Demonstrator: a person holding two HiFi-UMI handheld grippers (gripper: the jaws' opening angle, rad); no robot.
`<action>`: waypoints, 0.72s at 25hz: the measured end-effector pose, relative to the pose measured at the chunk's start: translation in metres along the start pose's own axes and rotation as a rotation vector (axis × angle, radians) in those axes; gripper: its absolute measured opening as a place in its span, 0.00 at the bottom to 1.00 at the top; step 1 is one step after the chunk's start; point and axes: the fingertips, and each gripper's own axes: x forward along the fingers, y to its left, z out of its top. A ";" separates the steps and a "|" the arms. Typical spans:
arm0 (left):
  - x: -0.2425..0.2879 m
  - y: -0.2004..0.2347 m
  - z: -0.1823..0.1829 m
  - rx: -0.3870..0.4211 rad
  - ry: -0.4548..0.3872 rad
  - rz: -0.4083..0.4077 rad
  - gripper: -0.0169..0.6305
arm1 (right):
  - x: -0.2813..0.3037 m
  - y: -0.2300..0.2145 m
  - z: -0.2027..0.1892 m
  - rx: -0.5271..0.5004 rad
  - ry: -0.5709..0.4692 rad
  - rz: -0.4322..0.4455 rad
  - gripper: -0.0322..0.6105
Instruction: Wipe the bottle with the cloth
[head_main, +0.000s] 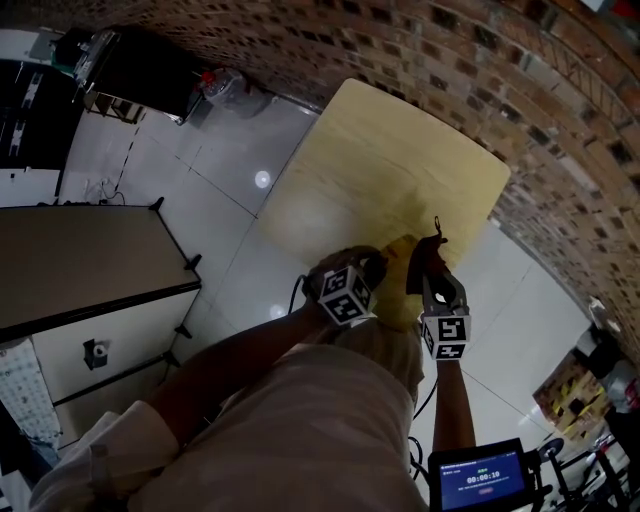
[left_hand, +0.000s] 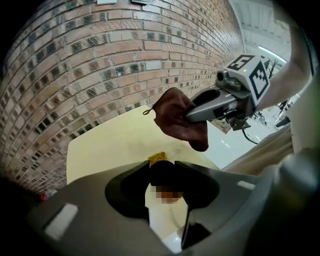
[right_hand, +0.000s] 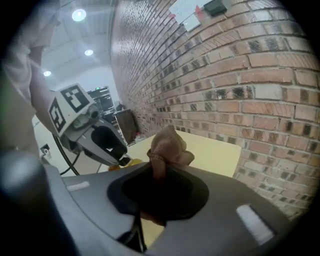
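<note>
At the yellow table's (head_main: 390, 150) edge, the left tool (left_hand: 165, 175) clamps the bottle (left_hand: 159, 160) while the right tool (right_hand: 160, 175) pinches the cloth (right_hand: 167, 147).

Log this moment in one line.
left gripper: shut on bottle | right gripper: shut on cloth | cloth: off bottle

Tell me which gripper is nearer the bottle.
Left. The left gripper is shut on the bottle; the right gripper, holding the cloth, hangs above it, apart.

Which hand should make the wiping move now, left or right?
Right. The right gripper is clamped on the brown cloth, near the bottle; the left gripper grips that bottle, so it should probably just steady it.
</note>
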 end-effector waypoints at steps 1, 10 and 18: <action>0.000 0.001 0.000 -0.006 0.002 0.000 0.30 | 0.000 0.007 -0.002 0.003 -0.003 0.018 0.15; -0.004 0.001 0.008 0.000 0.019 -0.001 0.29 | 0.001 0.019 -0.029 0.052 0.029 -0.066 0.15; -0.003 0.002 0.013 -0.043 0.050 -0.023 0.29 | 0.039 0.064 -0.008 -0.005 -0.042 0.064 0.15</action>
